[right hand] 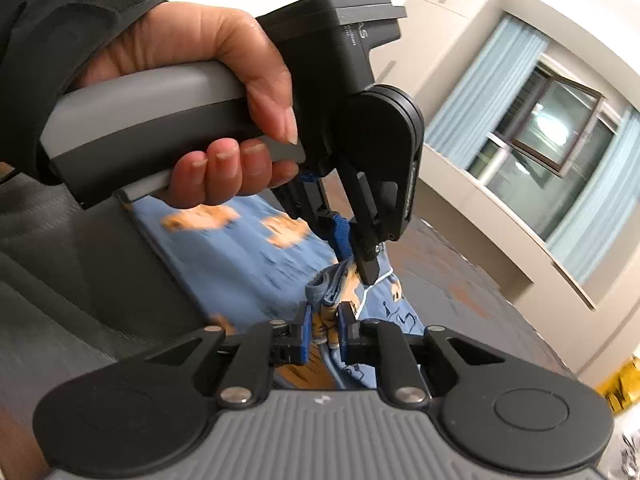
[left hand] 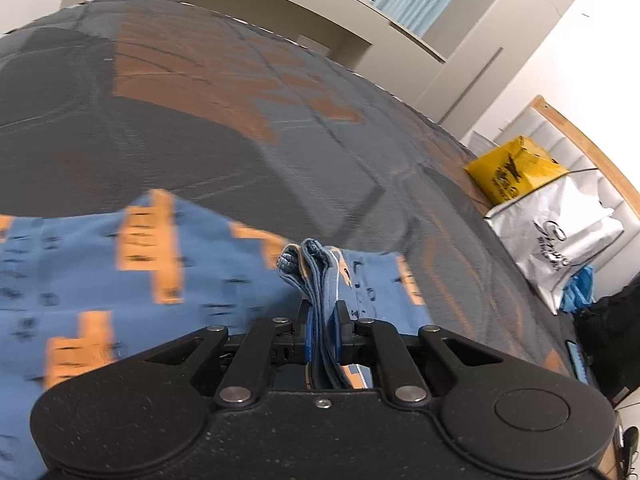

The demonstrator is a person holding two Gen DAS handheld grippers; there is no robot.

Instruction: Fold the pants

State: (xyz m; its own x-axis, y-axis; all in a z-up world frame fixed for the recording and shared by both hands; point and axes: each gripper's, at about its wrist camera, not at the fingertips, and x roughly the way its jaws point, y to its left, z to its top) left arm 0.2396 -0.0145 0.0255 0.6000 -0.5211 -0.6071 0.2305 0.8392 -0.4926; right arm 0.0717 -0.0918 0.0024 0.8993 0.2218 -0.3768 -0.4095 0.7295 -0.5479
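Observation:
Blue pants [left hand: 100, 272] with orange patches lie on a dark grey and orange bedspread [left hand: 208, 136]. My left gripper [left hand: 324, 314] is shut on a bunched, folded edge of the pants, which sticks up between its blue pads. In the right wrist view my right gripper [right hand: 325, 316] is shut on another bunch of the same pants [right hand: 240, 264]. Just beyond it, the left gripper [right hand: 360, 266], held in a person's hand [right hand: 208, 52], pinches the cloth close by. The view is blurred by motion.
A yellow bag [left hand: 516, 172] and a silver bag [left hand: 560, 236] stand at the bedspread's right edge, by a wooden-framed headboard [left hand: 580, 140]. Cream cabinets [left hand: 320, 12] and a curtained window [right hand: 540, 132] lie beyond the far edge.

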